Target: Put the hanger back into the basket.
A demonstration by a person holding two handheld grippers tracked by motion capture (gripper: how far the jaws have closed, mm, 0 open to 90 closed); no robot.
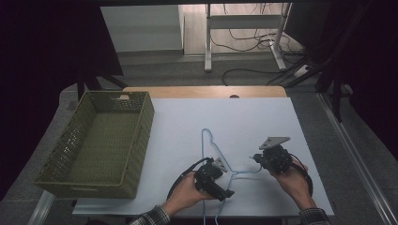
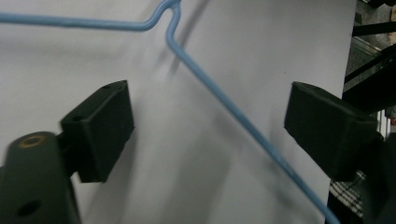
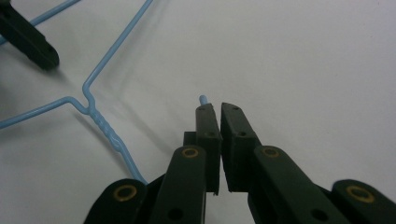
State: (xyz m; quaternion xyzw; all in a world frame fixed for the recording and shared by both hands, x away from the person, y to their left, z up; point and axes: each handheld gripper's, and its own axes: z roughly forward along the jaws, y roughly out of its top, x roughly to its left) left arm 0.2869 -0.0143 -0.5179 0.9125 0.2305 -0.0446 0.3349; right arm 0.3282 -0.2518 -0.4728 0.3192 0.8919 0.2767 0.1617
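Right gripper (image 3: 219,107) is clamping the blue wire hanger (image 1: 206,140) by its hook; left gripper (image 2: 208,126) is straddling one arm, jaws released (wire untouched).

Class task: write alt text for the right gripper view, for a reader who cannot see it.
Black right tongs are shut on the hook end of a blue wire hanger, whose tip pokes out above them. The hanger's twisted neck and arms spread left over a white table.
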